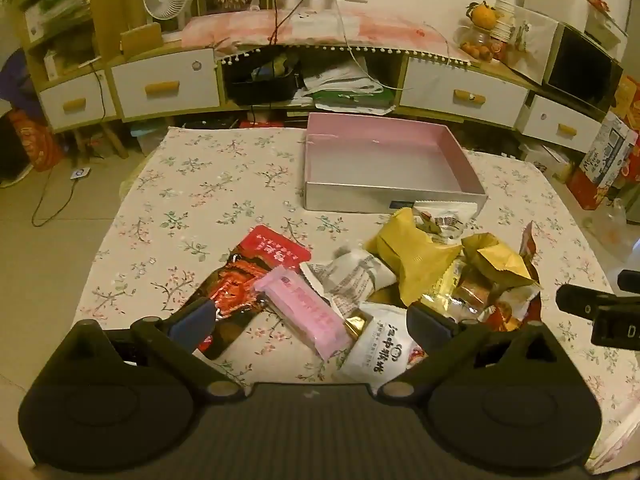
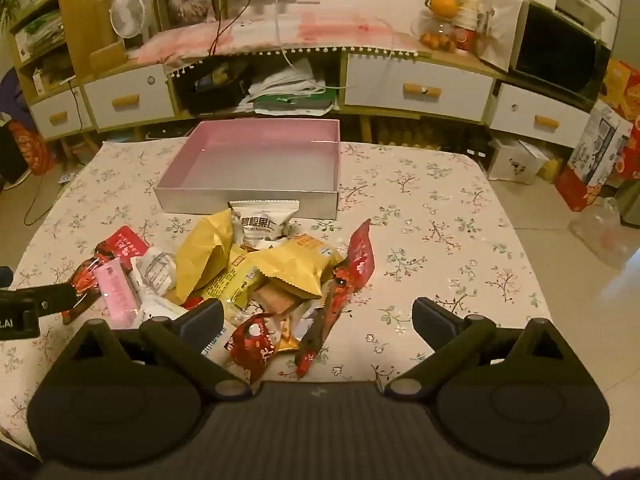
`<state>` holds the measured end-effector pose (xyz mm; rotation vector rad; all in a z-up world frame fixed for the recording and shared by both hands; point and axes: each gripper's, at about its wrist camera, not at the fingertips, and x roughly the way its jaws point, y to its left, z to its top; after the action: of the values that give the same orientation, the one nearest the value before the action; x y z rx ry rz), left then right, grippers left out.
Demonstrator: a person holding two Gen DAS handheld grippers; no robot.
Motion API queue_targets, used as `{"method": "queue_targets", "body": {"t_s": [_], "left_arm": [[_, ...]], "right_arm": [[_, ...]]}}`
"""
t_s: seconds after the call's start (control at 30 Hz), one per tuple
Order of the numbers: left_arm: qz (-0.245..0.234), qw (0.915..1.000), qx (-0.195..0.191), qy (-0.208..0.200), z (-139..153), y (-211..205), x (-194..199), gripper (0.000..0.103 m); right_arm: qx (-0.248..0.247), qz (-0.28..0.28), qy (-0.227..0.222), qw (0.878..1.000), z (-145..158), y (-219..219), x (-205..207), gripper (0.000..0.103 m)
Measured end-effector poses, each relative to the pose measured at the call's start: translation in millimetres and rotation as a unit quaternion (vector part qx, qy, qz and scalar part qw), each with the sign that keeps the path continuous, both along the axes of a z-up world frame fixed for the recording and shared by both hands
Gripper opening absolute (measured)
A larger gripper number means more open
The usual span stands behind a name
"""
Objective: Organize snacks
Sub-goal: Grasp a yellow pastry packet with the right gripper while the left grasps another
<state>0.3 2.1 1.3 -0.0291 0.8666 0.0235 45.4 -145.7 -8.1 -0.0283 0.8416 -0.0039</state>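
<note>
A: Both sets of jaws are spread wide and empty. The left gripper (image 1: 308, 320) hangs over the pink wafer packet (image 1: 308, 312); the right gripper (image 2: 318, 320) is above the red sachets (image 2: 252, 344).

B: The snacks overlap in one heap just before the empty pink box (image 2: 256, 196). A careless pinch might drag the neighbouring white pouch (image 1: 378, 344) along.

My right gripper (image 2: 318, 314) hangs wide open over the near edge of the snack pile (image 2: 256, 276), gripping nothing; left finger (image 2: 204, 314) sits over the packets, the other over bare tablecloth (image 2: 440, 208); pink box (image 2: 256, 160) behind the pile, a white packet (image 2: 264, 220) leaning on its front wall; my left gripper (image 2: 40, 300) pokes in at left edge
</note>
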Motion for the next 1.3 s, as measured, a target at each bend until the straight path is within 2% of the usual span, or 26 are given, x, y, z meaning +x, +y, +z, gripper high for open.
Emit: {"method": "queue_targets", "body": {"t_s": [0.17,0.33,0.5,0.63,0.73,0.8,0.87,0.9,0.97,1.0,1.03,1.17,1.23,1.3], "left_arm": [[0.009,0.9999,-0.005,0.002,1,3,2,0.103],[0.007,0.9999,-0.012,0.008,2,12,6,0.103],[0.014,0.9999,-0.006,0.006,11,29,23,0.103],[0.020,0.9988,-0.019,0.039,2,44,43,0.103],[0.024,0.9966,-0.021,0.076,-9,50,58,0.101],[0.026,0.9940,-0.018,0.105,-17,54,65,0.100],[0.027,0.9937,-0.008,0.108,-23,56,75,0.099],[0.027,0.9918,0.012,0.124,-26,57,79,0.099],[0.023,0.9910,0.023,0.130,-34,60,88,0.098],[0.021,0.9901,0.032,0.135,-38,61,92,0.095],[0.019,0.9920,0.016,0.124,-43,63,96,0.091],[-0.025,0.9921,-0.067,0.103,-39,49,106,0.091],[-0.051,0.9896,-0.097,0.094,-36,30,109,0.091],[-0.072,0.9842,-0.129,0.096,-36,13,113,0.094]], "right_arm": [[-0.006,0.006,-0.002,1.000,3,4,0,0.098],[0.010,0.019,0.005,1.000,7,5,4,0.088],[0.060,0.001,0.001,0.998,4,-12,18,0.081],[0.078,-0.003,-0.002,0.997,4,-19,29,0.081],[0.080,0.020,-0.006,0.997,1,-10,41,0.080],[0.067,0.046,-0.010,0.997,-2,-1,47,0.078],[0.049,0.070,-0.015,0.996,-4,9,54,0.077],[0.032,0.085,-0.009,0.996,-7,15,57,0.077],[0.008,0.113,0.006,0.994,-12,24,62,0.077],[0.003,0.122,0.028,0.992,-16,26,65,0.077],[-0.004,0.134,0.041,0.990,-19,27,67,0.077],[-0.053,0.155,0.033,0.986,-21,31,74,0.077],[-0.067,0.176,0.031,0.982,-24,33,77,0.075],[-0.111,0.213,0.024,0.970,-30,43,76,0.074]]}}
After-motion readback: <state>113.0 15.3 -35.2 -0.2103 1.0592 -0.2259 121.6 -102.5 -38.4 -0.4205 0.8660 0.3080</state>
